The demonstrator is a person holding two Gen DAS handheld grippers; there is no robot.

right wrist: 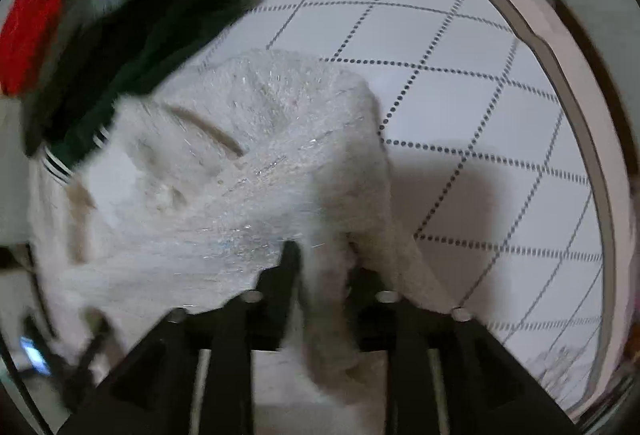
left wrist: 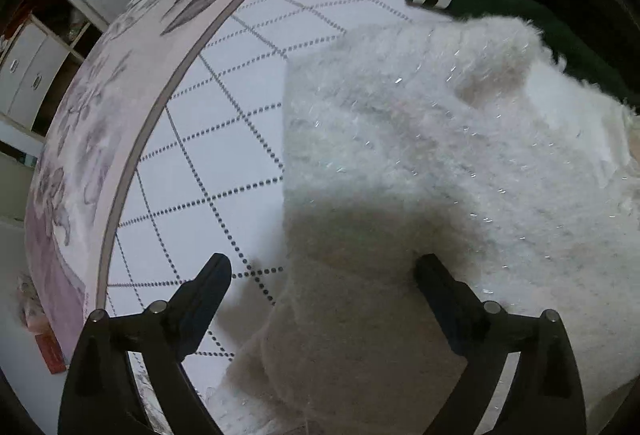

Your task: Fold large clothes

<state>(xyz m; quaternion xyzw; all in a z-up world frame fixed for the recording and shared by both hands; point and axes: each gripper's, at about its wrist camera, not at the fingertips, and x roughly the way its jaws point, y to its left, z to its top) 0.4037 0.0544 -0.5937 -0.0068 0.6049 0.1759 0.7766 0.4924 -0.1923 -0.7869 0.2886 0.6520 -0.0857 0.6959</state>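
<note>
1. Nearest the lens in the left wrist view, the left gripper (left wrist: 324, 275) has its fingers (left wrist: 212, 283) spread wide, one over the bare quilt and the other resting over fuzzy fabric, with nothing pinched. Spread that far, it looks ready to come down on the edge below.
2. Between those fingers lies a shadowed fold of the fluffy white sweater with glittery threads (left wrist: 420, 139), which spreads away beyond the fingertips across the white bed quilt with dotted grid lines (left wrist: 224, 139).
3. On the right gripper (right wrist: 322, 267), the fingers (right wrist: 286, 271) stand partly apart with a bunched strip of sweater (right wrist: 248, 155) running up between them. Blur hides whether they pinch it, so I cannot tell if it is gripped.
4. Judged from the lie, both hands work the near hem so the sweater can be folded away from them.
5. Beyond the sweater, far from both fingers, sits a pile of dark green, black and red clothes (right wrist: 132, 23), probably waiting their turn.
</note>
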